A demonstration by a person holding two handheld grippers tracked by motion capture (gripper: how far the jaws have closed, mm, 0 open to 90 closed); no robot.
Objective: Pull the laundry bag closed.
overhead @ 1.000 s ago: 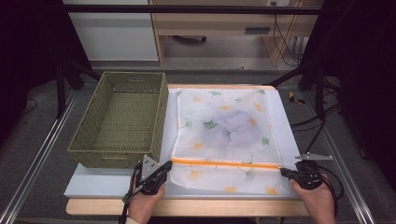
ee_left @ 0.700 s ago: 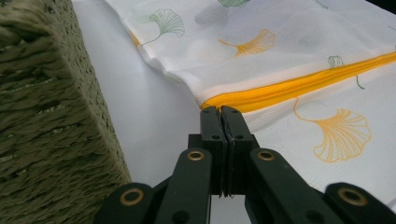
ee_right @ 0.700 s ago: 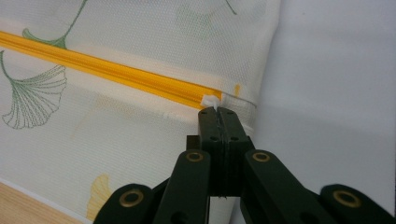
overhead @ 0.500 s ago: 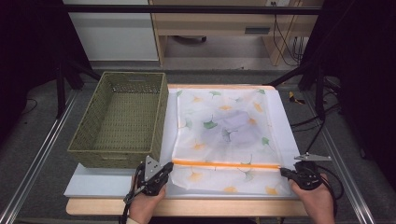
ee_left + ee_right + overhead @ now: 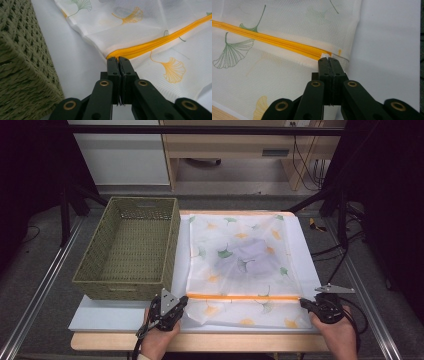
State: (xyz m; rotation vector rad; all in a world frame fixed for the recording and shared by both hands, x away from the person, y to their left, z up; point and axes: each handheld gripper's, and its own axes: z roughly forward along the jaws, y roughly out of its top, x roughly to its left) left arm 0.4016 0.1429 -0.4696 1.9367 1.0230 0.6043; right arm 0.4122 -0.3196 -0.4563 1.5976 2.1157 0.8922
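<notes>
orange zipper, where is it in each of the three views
High view: the orange zipper runs level across the near part of the mesh bag, between the two tools.
Left gripper view: it slants from the upper right edge down to the left tool at centre.
Right gripper view: it slants from the left edge down to the right tool.
Shared landmark: the ginkgo leaf prints beside the zipper.

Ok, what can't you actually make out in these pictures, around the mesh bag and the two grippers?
- Greyish item inside the mesh bag: high view, veiled by mesh; unidentifiable.
- Left gripper, right gripper: gripper views, shut jaws hide whether fabric or a zipper pull is pinched.
- Basket: left gripper view, cut off by the edge.
</notes>
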